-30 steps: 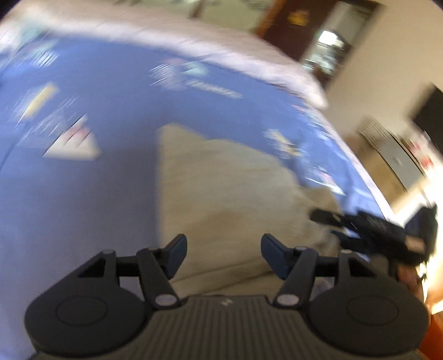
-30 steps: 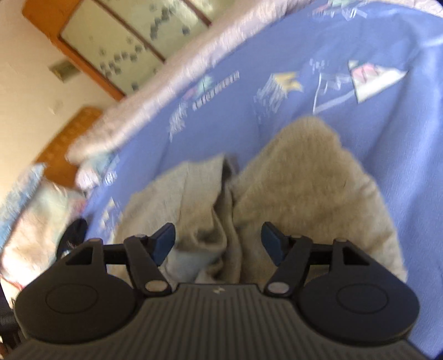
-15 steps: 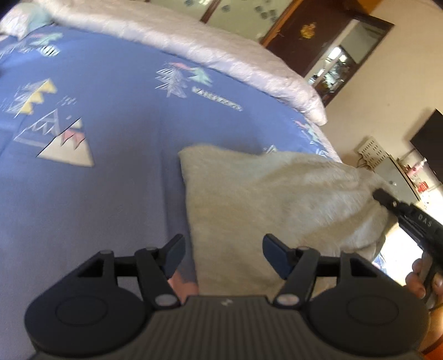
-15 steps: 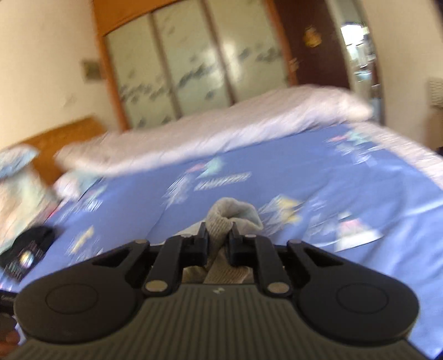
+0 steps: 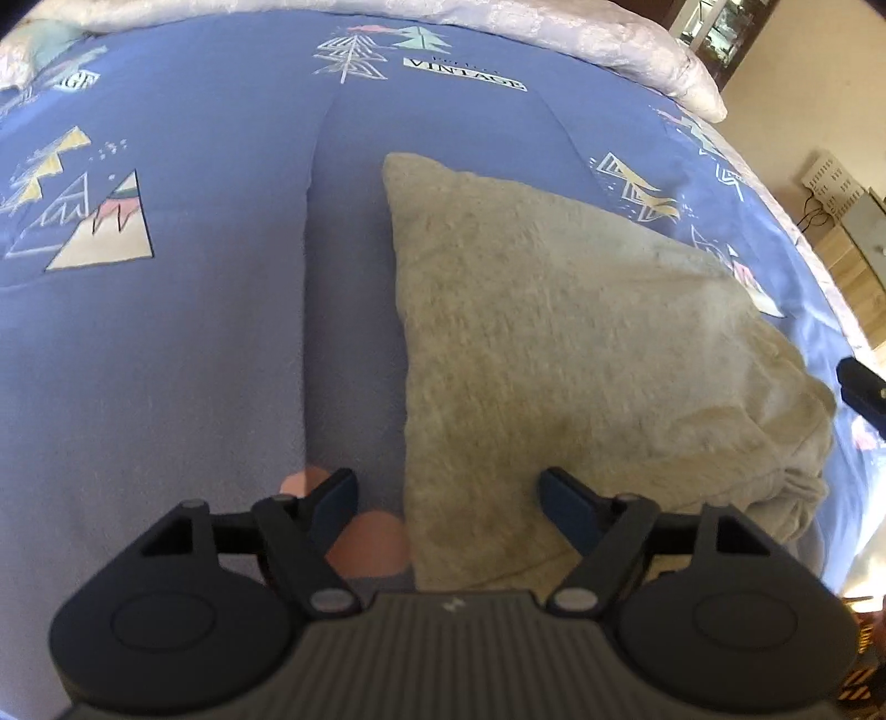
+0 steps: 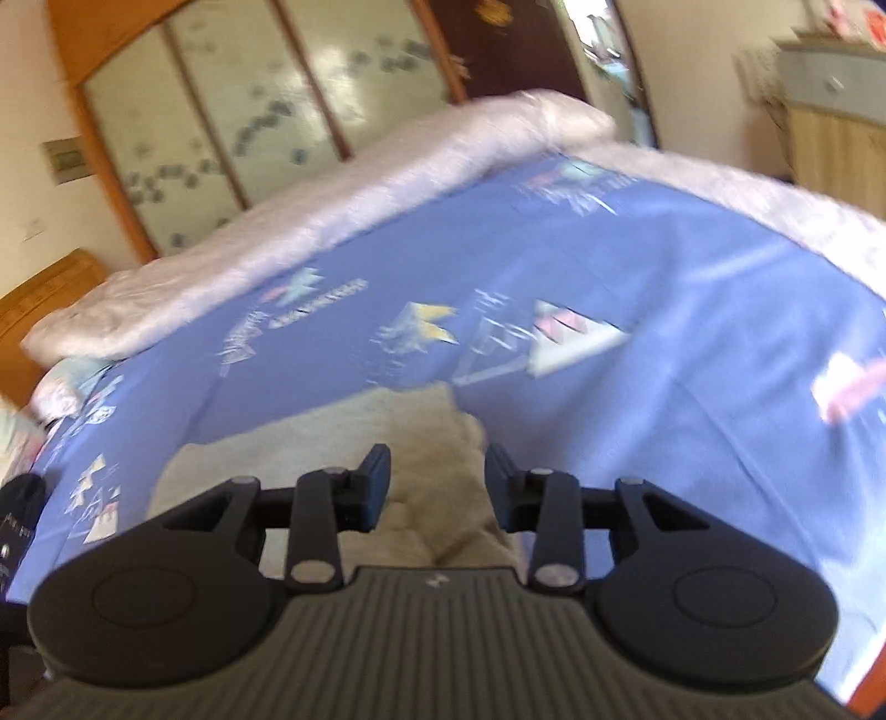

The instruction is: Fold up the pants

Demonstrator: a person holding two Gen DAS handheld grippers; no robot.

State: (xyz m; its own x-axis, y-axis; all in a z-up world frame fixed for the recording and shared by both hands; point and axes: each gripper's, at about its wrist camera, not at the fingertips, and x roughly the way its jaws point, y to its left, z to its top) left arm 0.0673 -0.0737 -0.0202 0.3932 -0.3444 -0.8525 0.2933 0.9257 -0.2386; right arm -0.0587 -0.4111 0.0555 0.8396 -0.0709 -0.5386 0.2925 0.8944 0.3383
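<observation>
Jaws of the left gripper (image 5: 447,501) spread wide, just been opening further, nothing pinched; near edge of the pants (image 5: 559,354) lying below and between the fingers. Jaws of the right gripper (image 6: 437,476) part-open, just been opening off a bunched hump of the same cloth, pads apparently clear of it, though blurred.

Pants spread on the blue bedspread (image 5: 194,343), folded into a rough wedge: narrow tip toward the quilt (image 5: 581,33) at the bed's far side, bulky gathered end at the bedspread's right margin, where the other gripper's fingertip pokes in.

Beige, fuzzy, fleece-like knit; thick, matte, no sheen. Likely light, limp, grippy rather than slick, nothing breakable. Likely to sag and crumple if lifted by one point, so best taken at two corners of one edge, pinching all layers together. Straight left edge looks the cleanest hold; gathered end harder to pinch evenly.

Bedspread smooth, printed with triangles and trees, one long crease beside the pants.
</observation>
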